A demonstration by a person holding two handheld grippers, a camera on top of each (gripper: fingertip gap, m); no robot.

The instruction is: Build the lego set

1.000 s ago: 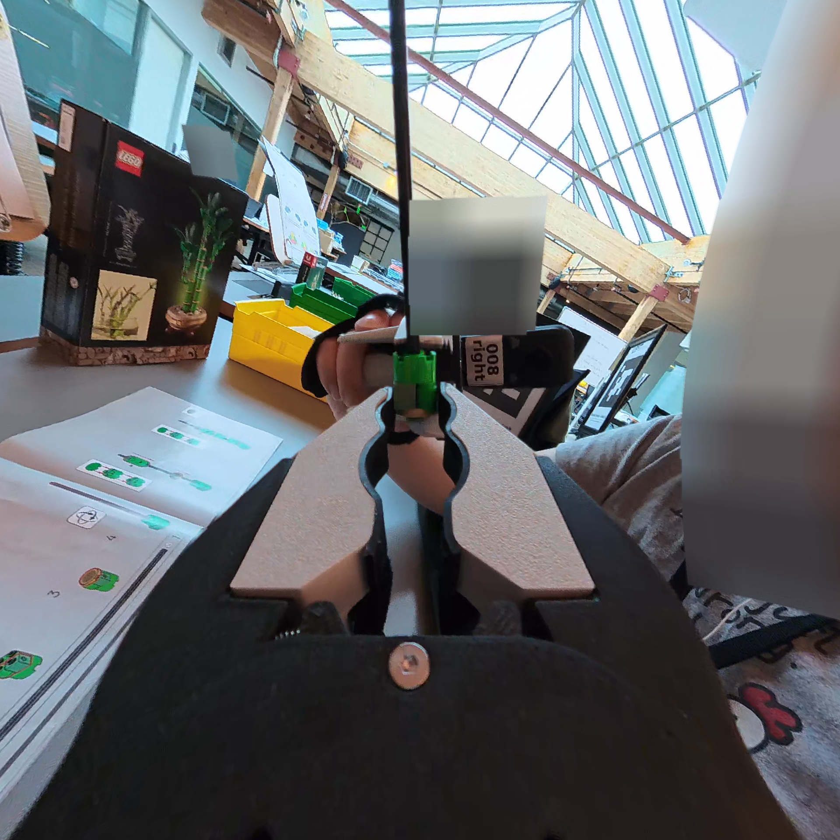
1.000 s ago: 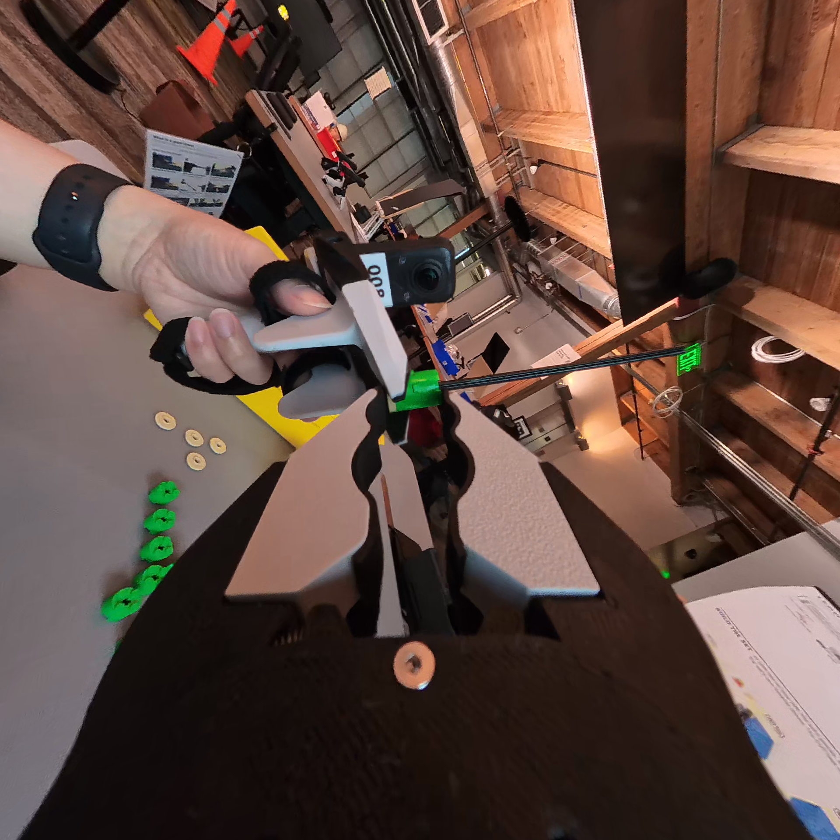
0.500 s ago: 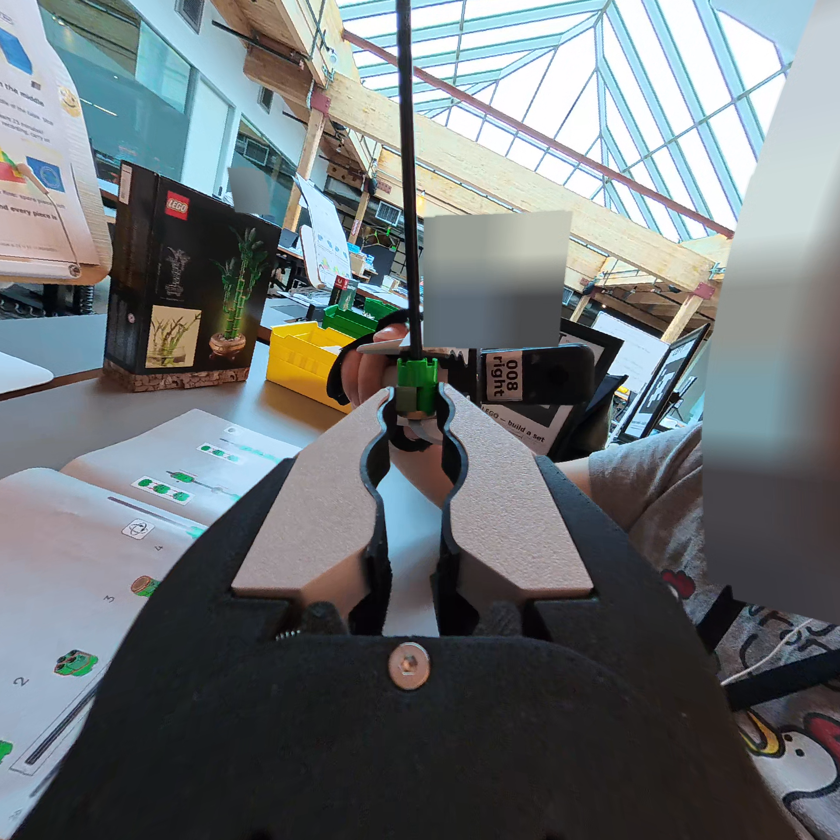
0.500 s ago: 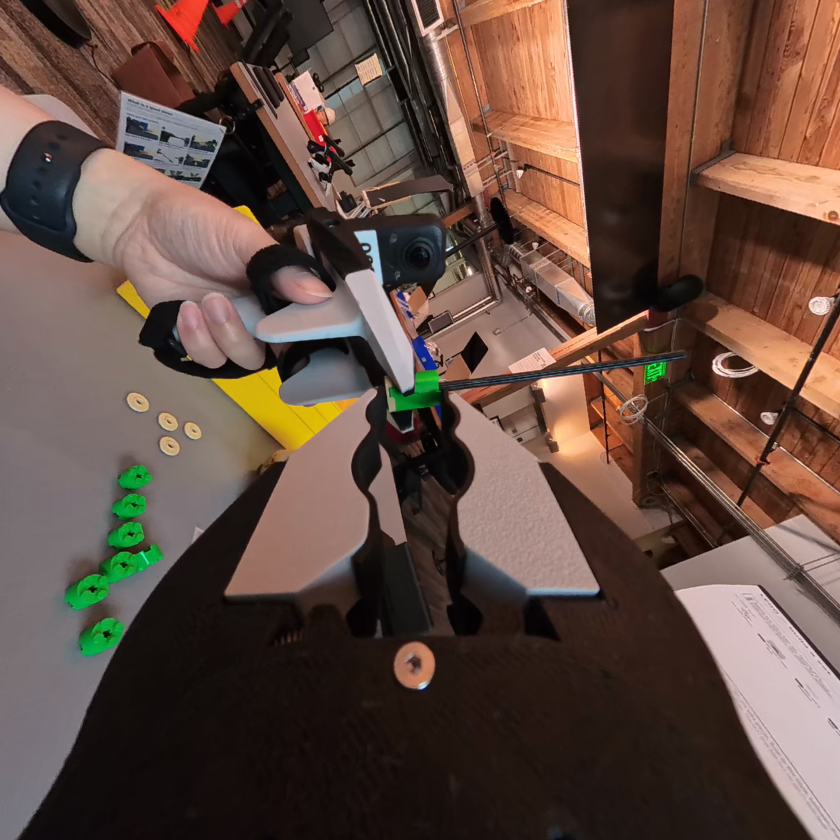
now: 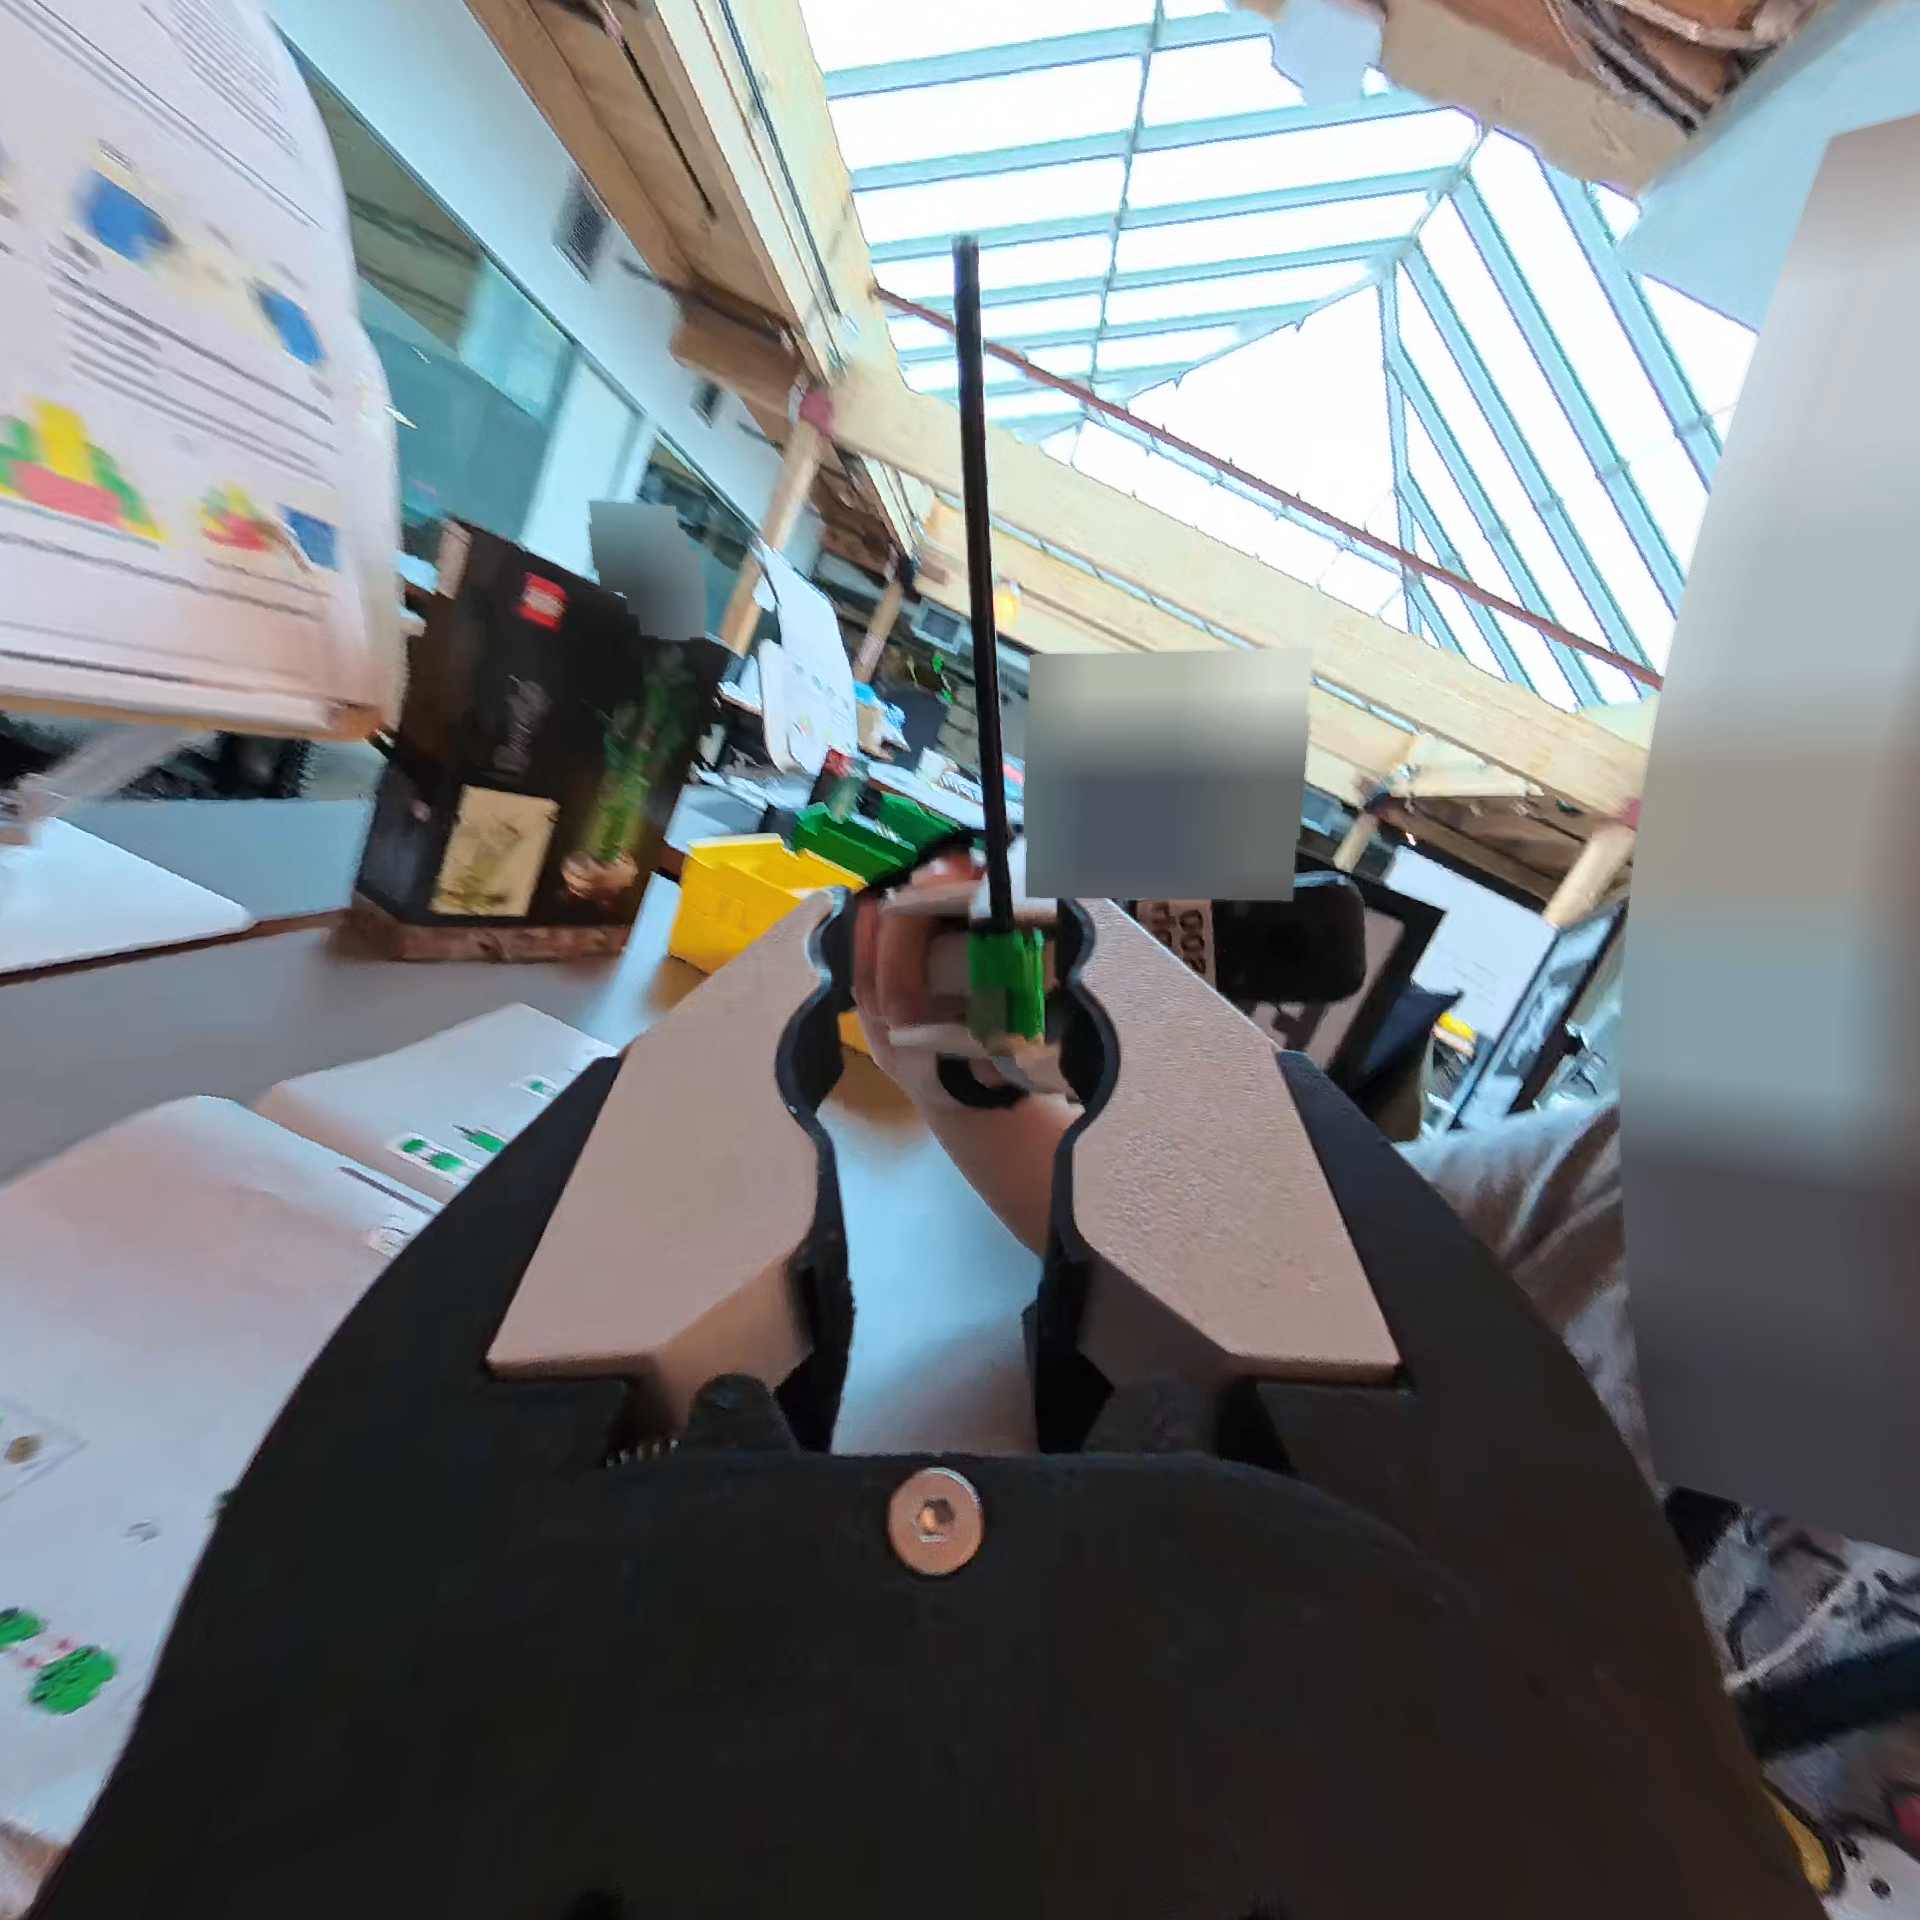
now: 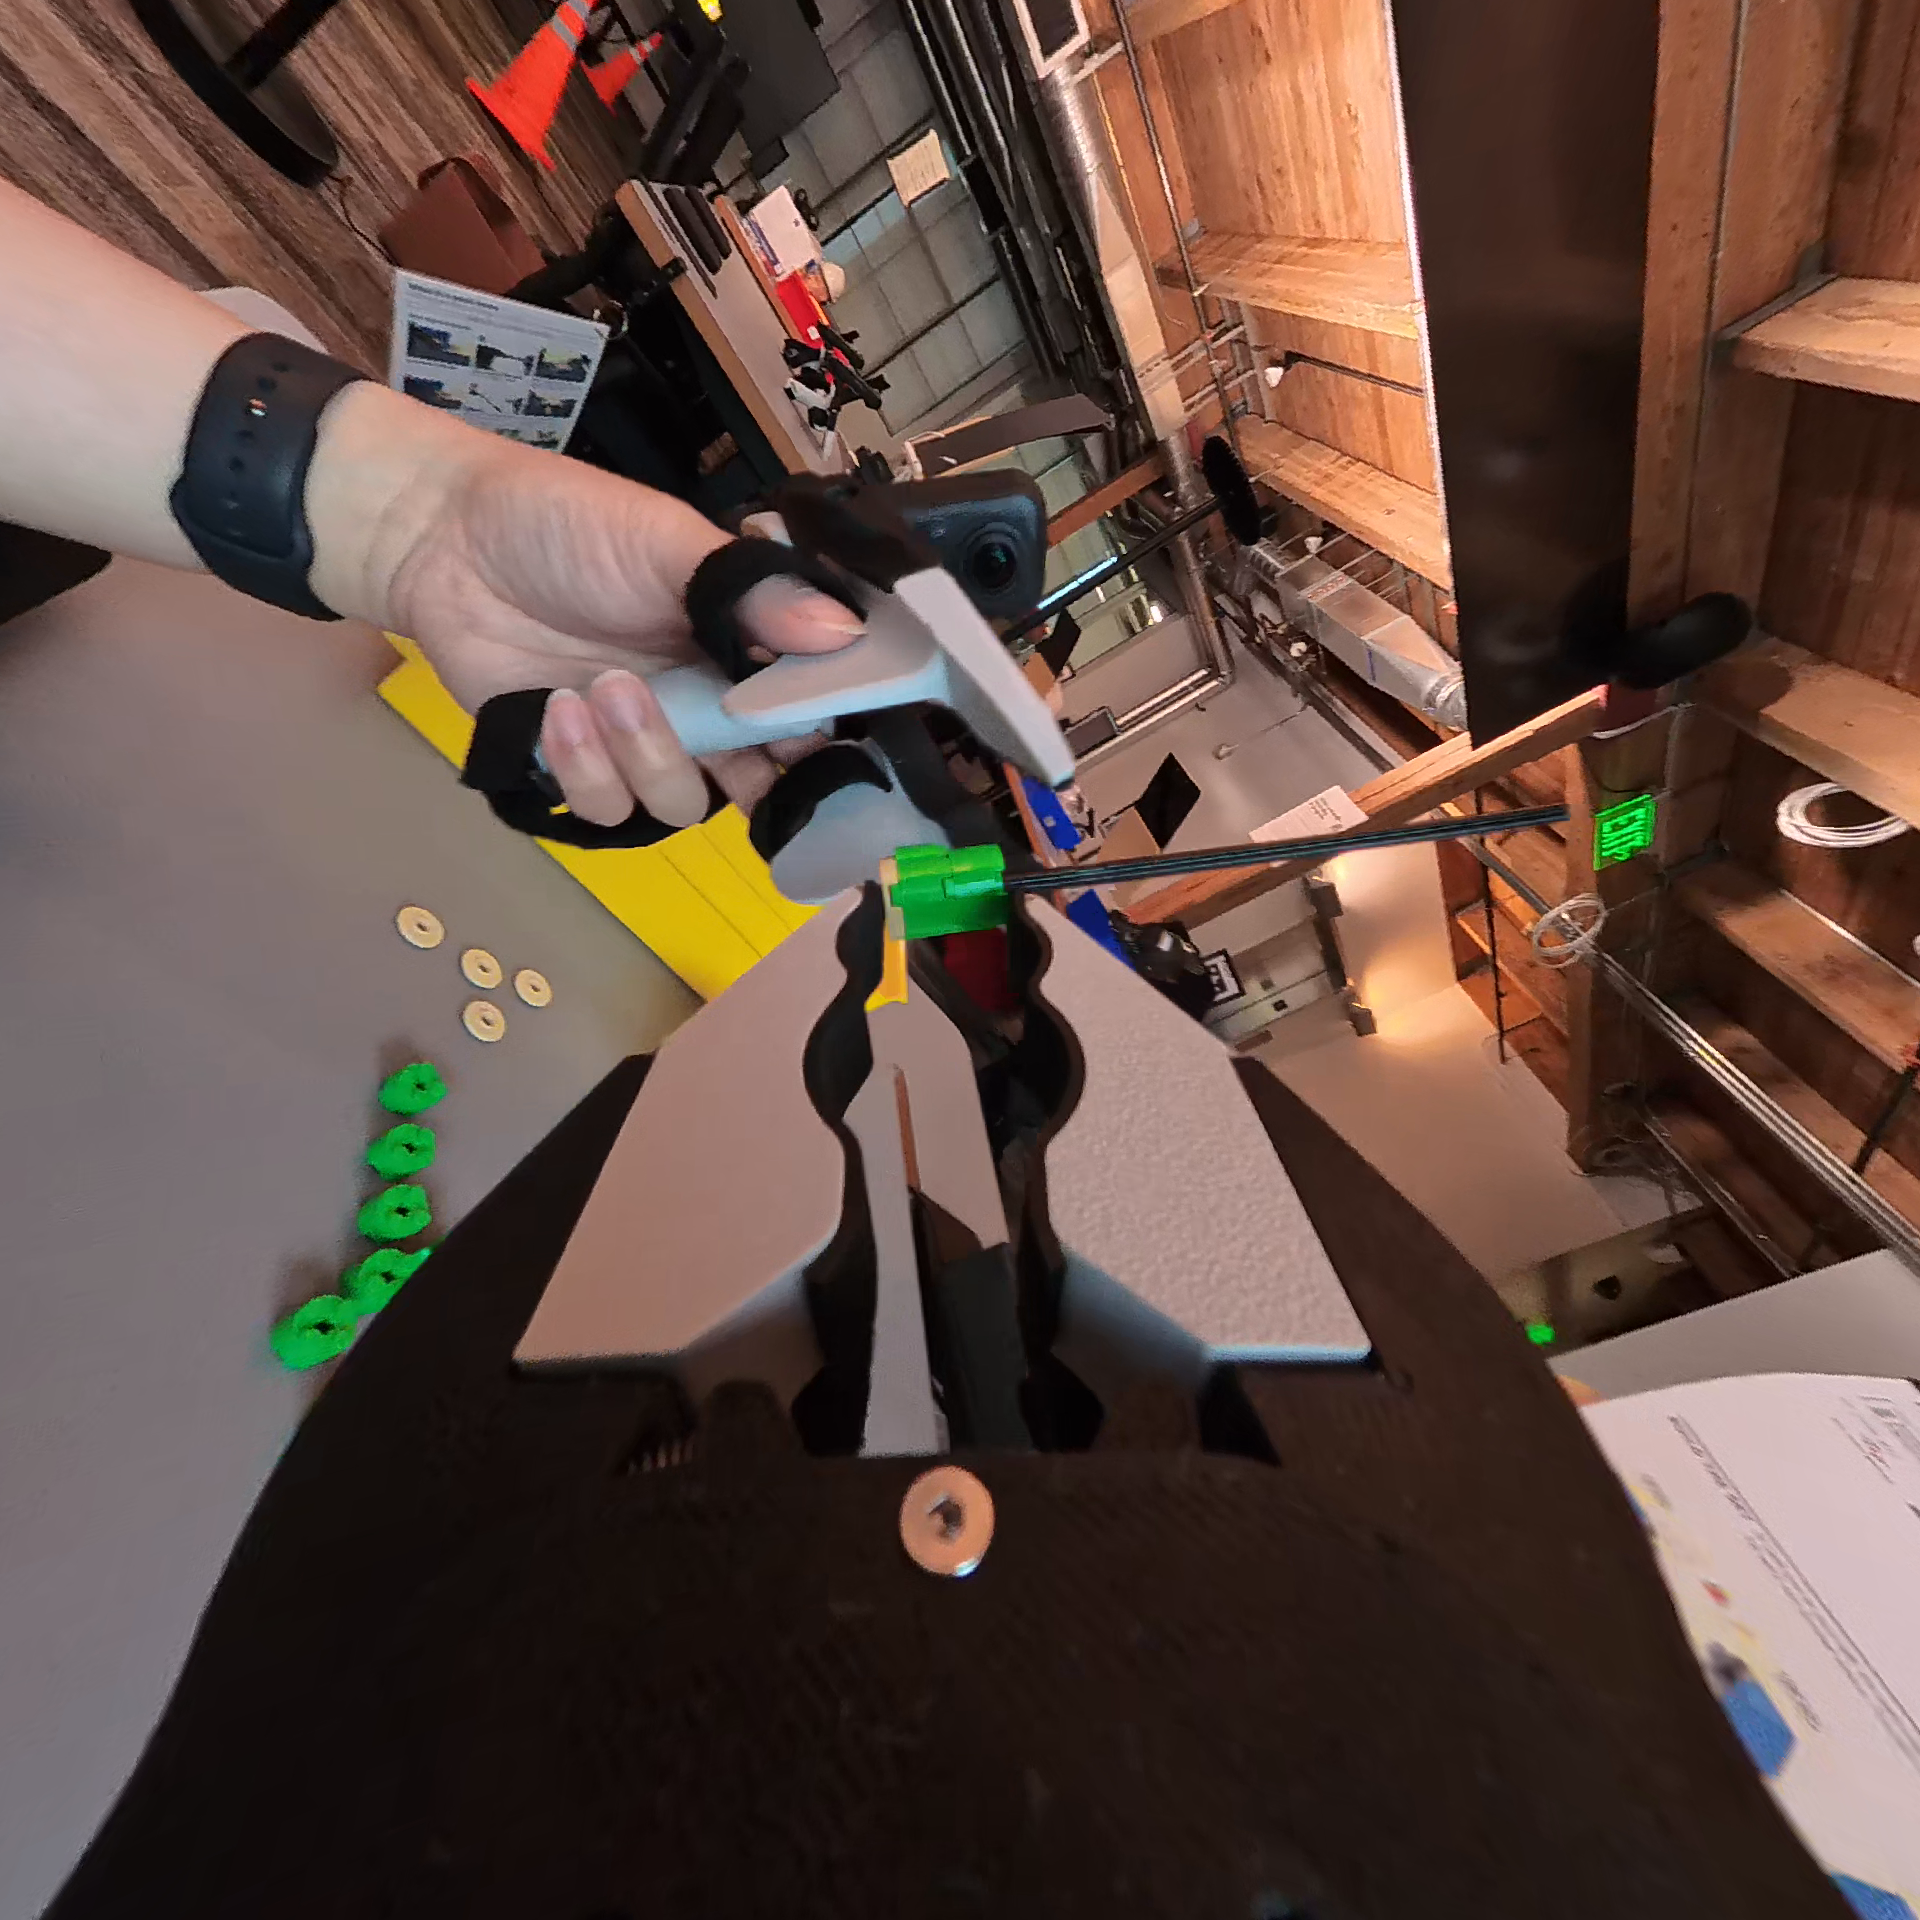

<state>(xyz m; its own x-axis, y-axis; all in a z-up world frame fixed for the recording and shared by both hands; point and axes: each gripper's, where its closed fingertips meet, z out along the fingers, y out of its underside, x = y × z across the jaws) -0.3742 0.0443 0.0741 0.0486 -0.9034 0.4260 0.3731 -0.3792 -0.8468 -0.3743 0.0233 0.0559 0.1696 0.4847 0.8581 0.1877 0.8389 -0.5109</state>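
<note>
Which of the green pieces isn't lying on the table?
The green piece threaded on the black rod, held up at the right gripper tips. The other green pieces lie in a row on the table.

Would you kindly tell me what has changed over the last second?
The left tool opened, letting go of the green piece on its black rod. The right tool stays clamped on that piece; the loose green parts lie unmoved.

Both wrist cameras face each other closely, sharing the green piece (image 5: 1006,982).
</note>
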